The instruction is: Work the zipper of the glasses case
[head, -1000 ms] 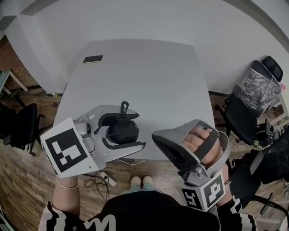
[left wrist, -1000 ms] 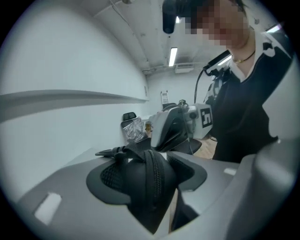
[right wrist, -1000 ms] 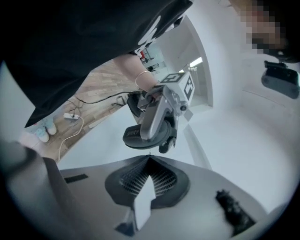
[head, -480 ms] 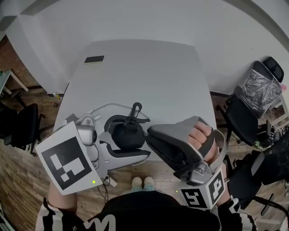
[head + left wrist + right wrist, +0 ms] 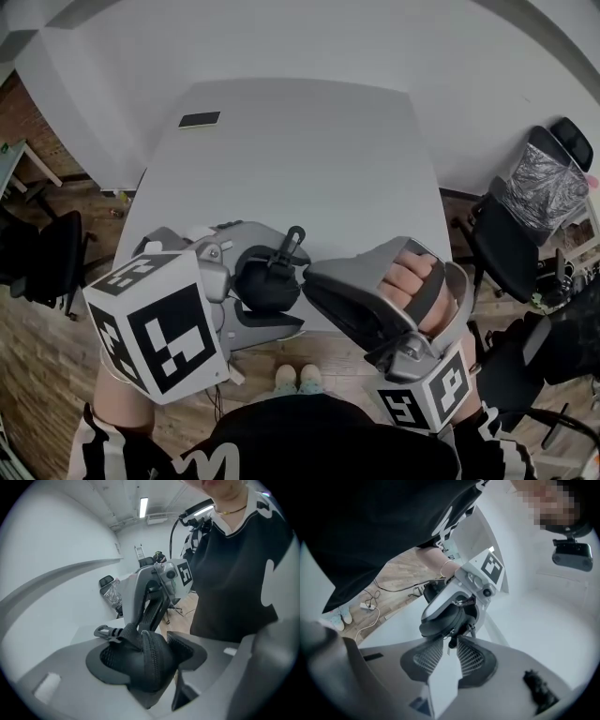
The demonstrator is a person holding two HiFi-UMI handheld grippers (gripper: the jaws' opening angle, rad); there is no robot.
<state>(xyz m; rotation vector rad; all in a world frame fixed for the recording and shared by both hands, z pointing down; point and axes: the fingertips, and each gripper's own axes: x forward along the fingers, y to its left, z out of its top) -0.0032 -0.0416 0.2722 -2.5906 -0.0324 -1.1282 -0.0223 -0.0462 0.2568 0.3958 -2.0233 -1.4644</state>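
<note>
So that the zipper [image 5: 151,653] can be worked, the left gripper [image 5: 292,284] squeezes the black glasses case [image 5: 161,665] and holds it up over the near edge of the desk [image 5: 300,159], while the right gripper [image 5: 307,279] waits, jaws a little apart, with the small zipper pull [image 5: 452,642] between them.

On our right gripper [image 5: 449,640] the jaws stand narrowly apart just below the case [image 5: 445,615], with its pull [image 5: 451,642] between their tips. We cannot tell whether they pinch it. The left gripper [image 5: 439,622] clamps the case.
</note>
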